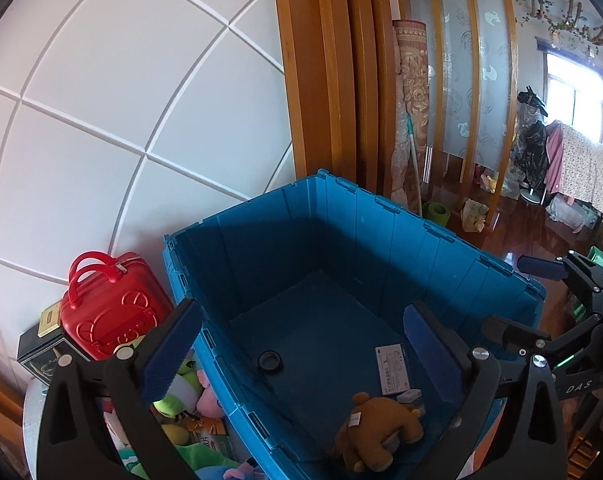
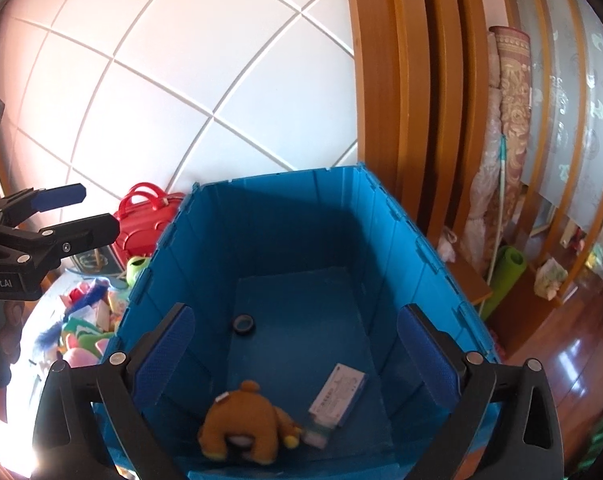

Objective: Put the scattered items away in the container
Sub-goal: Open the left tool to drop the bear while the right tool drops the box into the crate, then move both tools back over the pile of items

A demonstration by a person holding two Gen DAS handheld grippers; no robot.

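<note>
Right wrist: brown plush bear (image 2: 241, 428) face-down

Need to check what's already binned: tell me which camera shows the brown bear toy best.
The right wrist view: the brown bear toy lies whole on the floor of the blue crate, between the open fingers, face down, beside a white box. The left wrist view shows the bear too, near the bottom edge, next to the right finger, slightly smaller.

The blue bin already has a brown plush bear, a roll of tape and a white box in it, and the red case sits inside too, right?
Not quite. The red case stands outside the blue bin, against the wall, as the left wrist view shows. The brown plush bear, roll of tape and white box are inside.
</note>
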